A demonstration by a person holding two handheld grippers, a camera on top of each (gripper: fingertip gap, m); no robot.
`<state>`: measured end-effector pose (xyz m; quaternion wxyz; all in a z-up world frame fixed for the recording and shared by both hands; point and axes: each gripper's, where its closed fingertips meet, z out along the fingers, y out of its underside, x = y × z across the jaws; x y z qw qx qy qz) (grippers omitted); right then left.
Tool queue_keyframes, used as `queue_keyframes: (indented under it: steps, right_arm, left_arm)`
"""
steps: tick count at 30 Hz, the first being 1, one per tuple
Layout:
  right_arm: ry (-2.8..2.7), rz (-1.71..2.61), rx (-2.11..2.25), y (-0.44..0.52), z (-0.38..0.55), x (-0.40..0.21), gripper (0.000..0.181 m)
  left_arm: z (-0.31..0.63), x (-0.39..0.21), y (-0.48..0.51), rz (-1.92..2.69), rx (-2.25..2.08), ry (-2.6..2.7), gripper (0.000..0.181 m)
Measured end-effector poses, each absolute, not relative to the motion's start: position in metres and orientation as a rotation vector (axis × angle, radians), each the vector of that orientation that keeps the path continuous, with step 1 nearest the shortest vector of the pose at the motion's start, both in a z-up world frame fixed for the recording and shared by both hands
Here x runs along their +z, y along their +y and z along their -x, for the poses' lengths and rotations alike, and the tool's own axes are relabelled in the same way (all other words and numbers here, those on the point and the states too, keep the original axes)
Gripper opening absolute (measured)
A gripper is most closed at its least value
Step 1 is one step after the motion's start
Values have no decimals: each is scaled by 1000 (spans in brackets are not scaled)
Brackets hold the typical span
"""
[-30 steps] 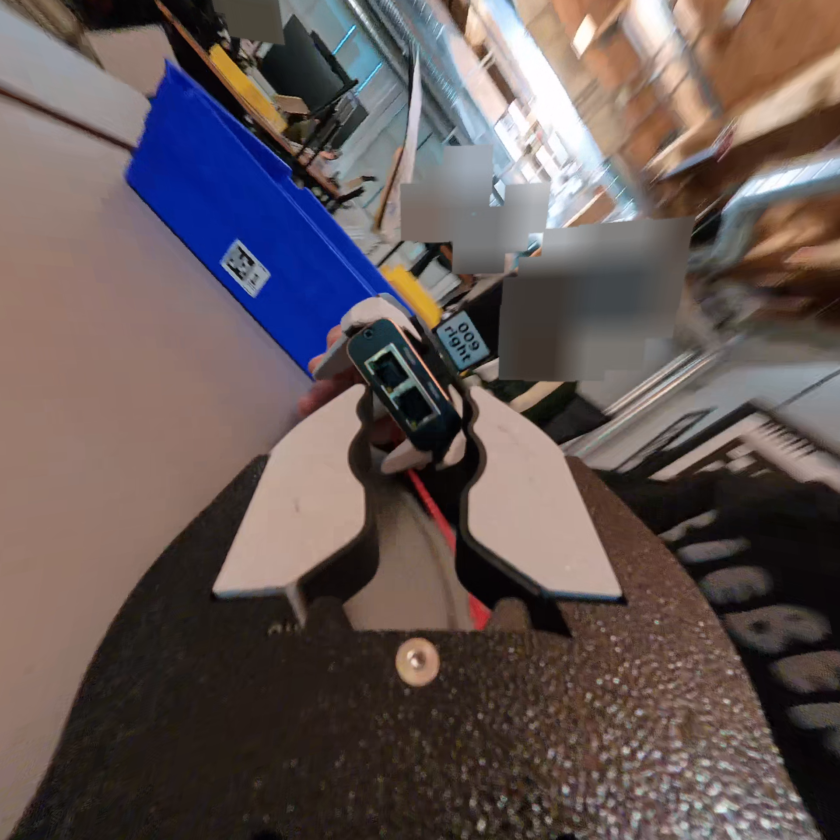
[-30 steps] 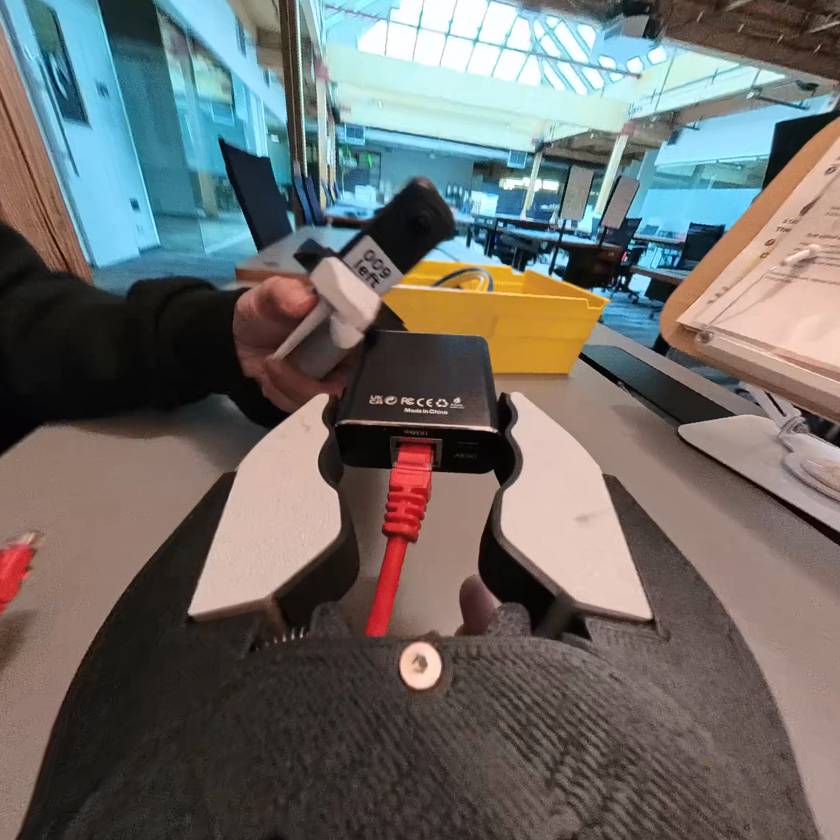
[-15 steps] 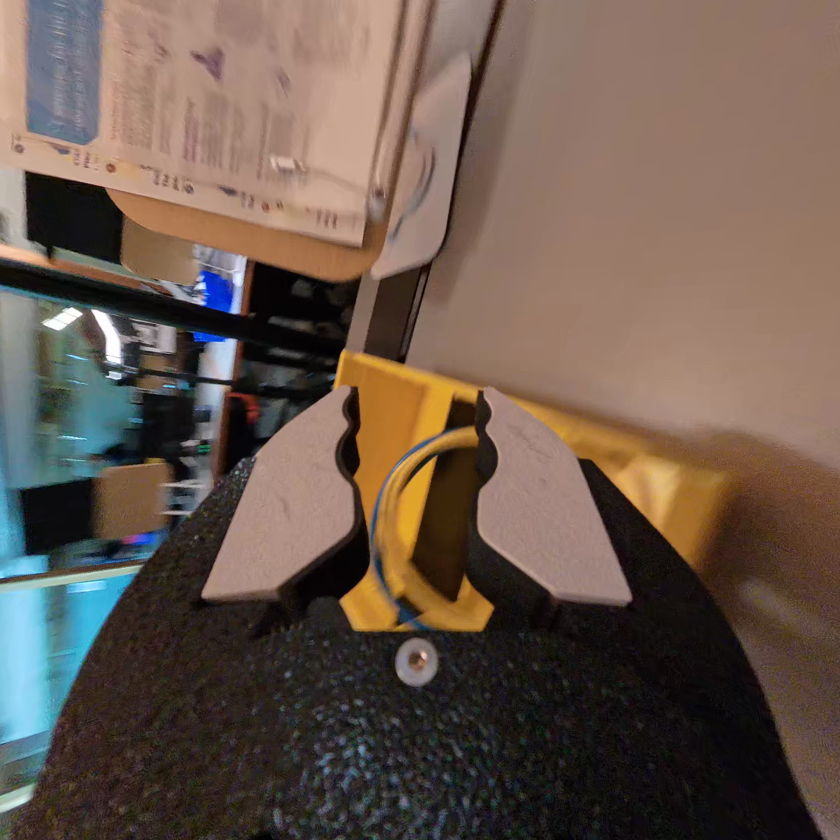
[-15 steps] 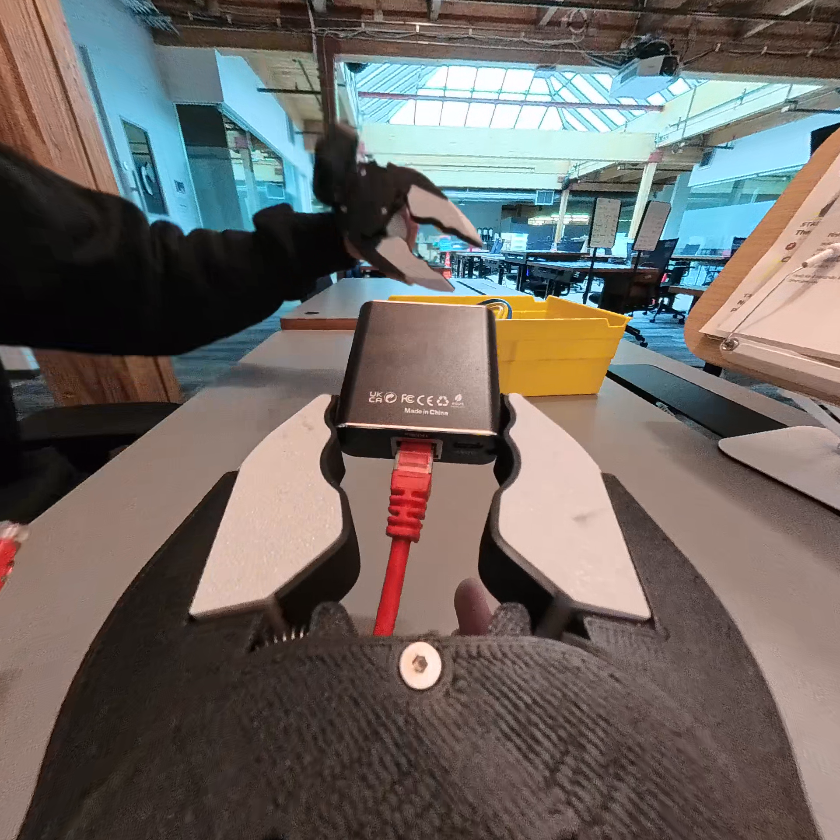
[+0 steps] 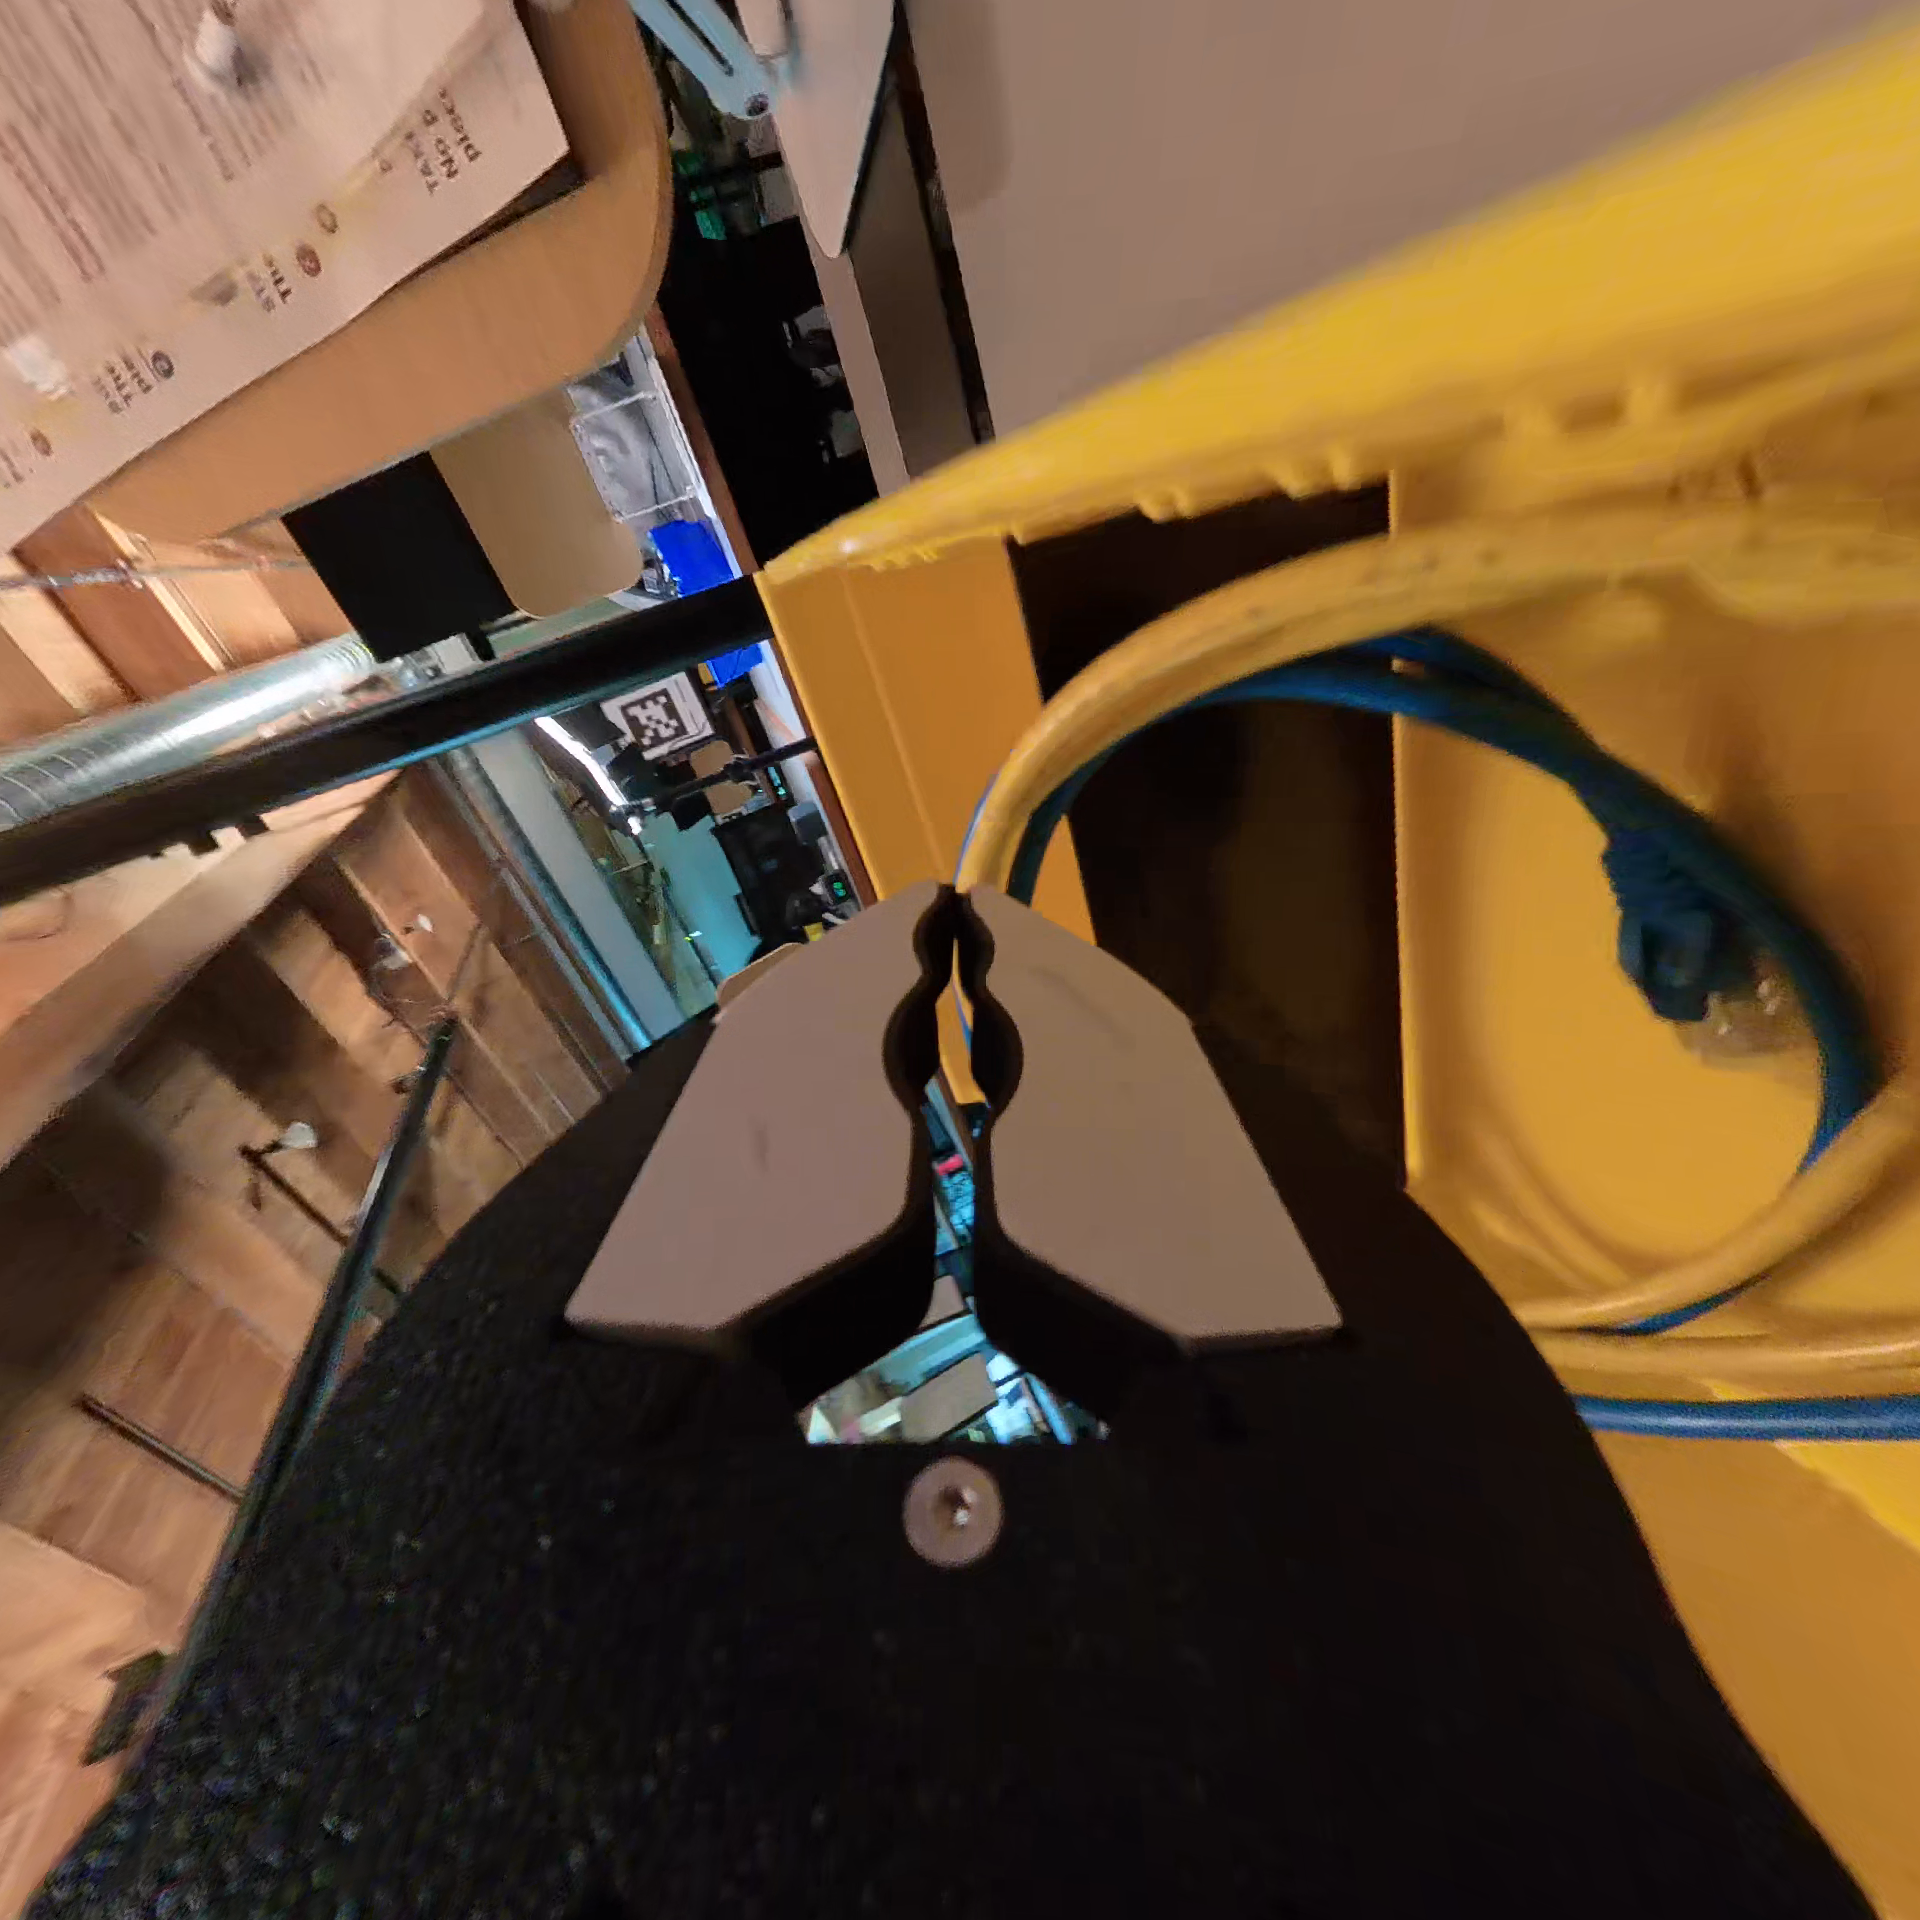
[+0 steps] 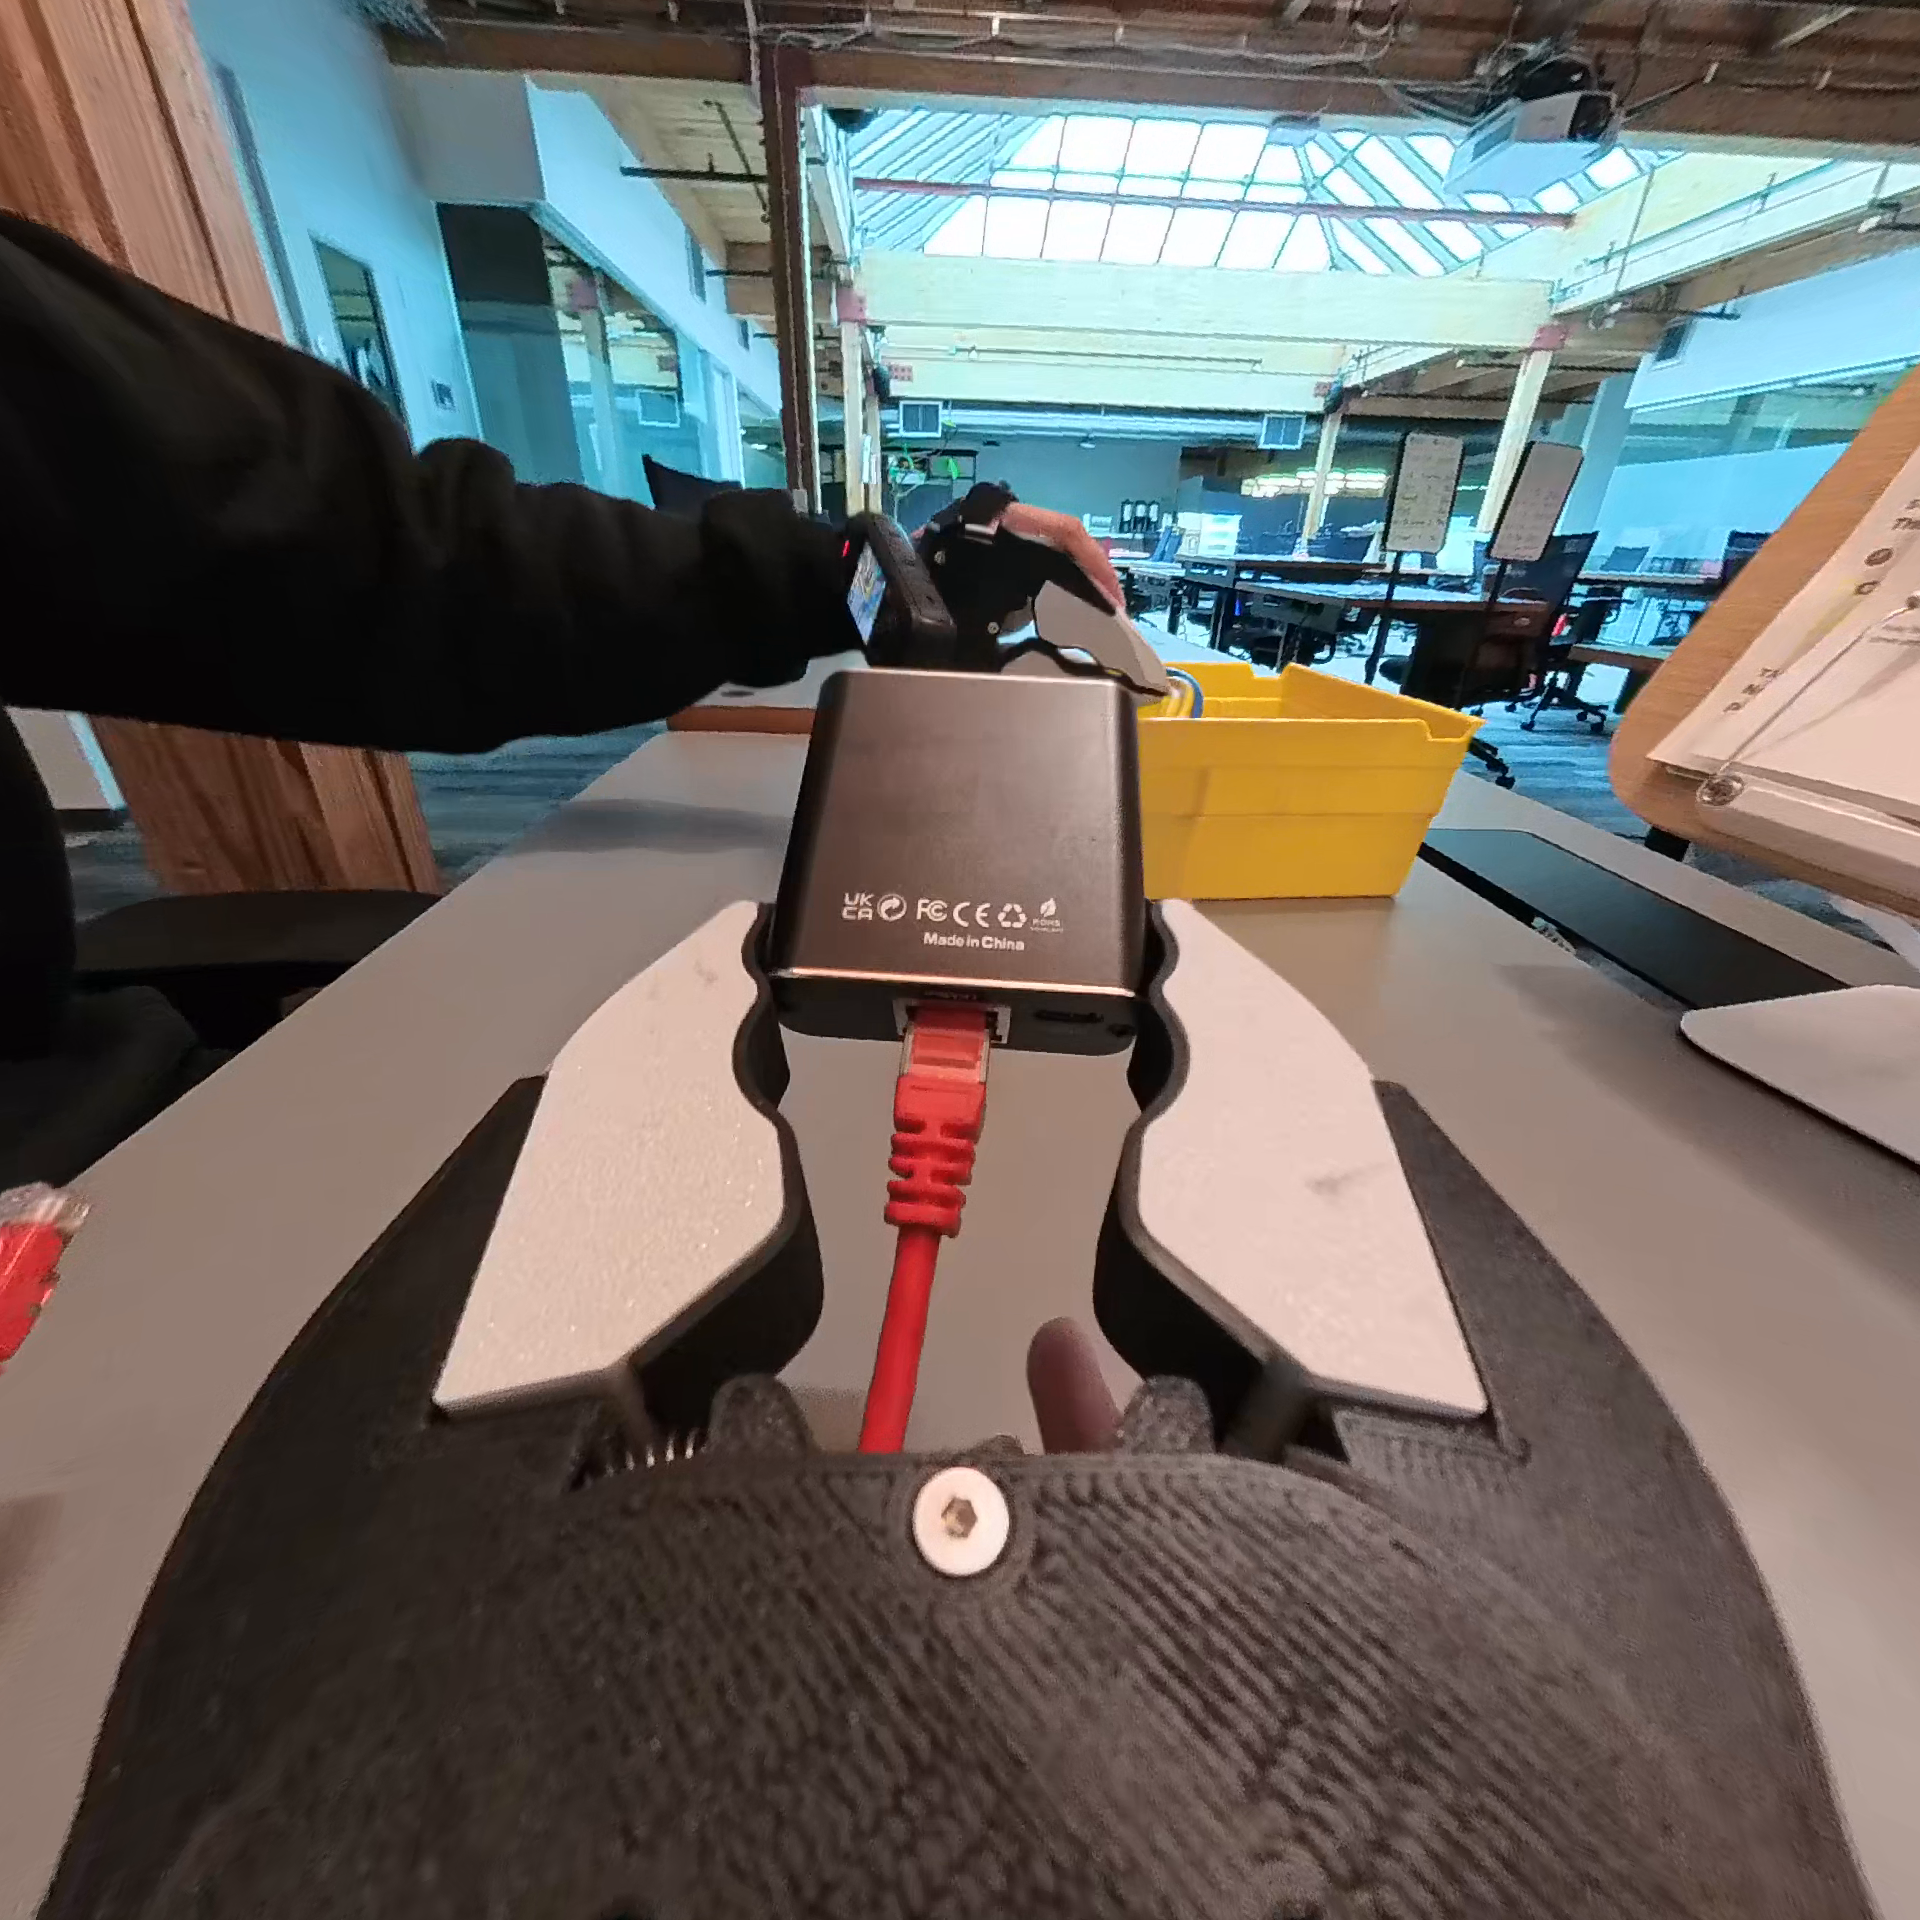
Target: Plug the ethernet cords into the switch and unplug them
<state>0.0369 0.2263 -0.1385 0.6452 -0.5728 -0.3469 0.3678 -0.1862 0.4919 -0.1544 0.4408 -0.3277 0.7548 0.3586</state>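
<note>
My right gripper (image 6: 956,920) is shut on the black switch (image 6: 966,810) and holds it just above the grey table (image 6: 416,1039). A red ethernet cord (image 6: 914,1299) is plugged into the switch's near port and runs back between my fingers. My left gripper (image 5: 956,909) is shut at the rim of the yellow bin (image 5: 1558,343), with its tips closed on the coiled yellow cord (image 5: 1143,665) and blue cord (image 5: 1558,748). The blue cord's plug (image 5: 1673,945) lies inside the bin. The right wrist view shows the left gripper (image 6: 1132,665) reaching into the bin (image 6: 1299,831) behind the switch.
A second red plug (image 6: 31,1268) lies at the table's left edge. A clipboard with papers (image 6: 1787,665) stands on a white base (image 6: 1829,1049) at the right, with a black strip (image 6: 1621,904) in front of it. The person's black sleeve (image 6: 364,582) crosses above the table.
The left gripper moved from near the switch up and over to the yellow bin, then shut on the coiled cords. The right gripper kept holding the switch with the red cord plugged in.
</note>
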Motion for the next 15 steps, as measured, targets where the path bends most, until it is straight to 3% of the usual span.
queue_keyframes:
  steps: [5,8,9,11,15]
  right_arm:
    - [-819,1329,815,227,-32,-143,64]
    - [-821,1324,812,226,-32,-142,64]
    - [-818,1323,810,226,-33,-142,64]
    - [-815,1317,808,226,-33,-142,64]
    - [-797,1303,814,226,-36,-139,64]
  left_arm:
    - [186,-165,483,752,862,1984,36]
    - [179,-172,485,738,870,2029,39]
    - [177,-174,489,739,886,2031,36]
    - [174,-172,496,734,925,2010,11]
    - [184,-161,498,818,906,2006,8]
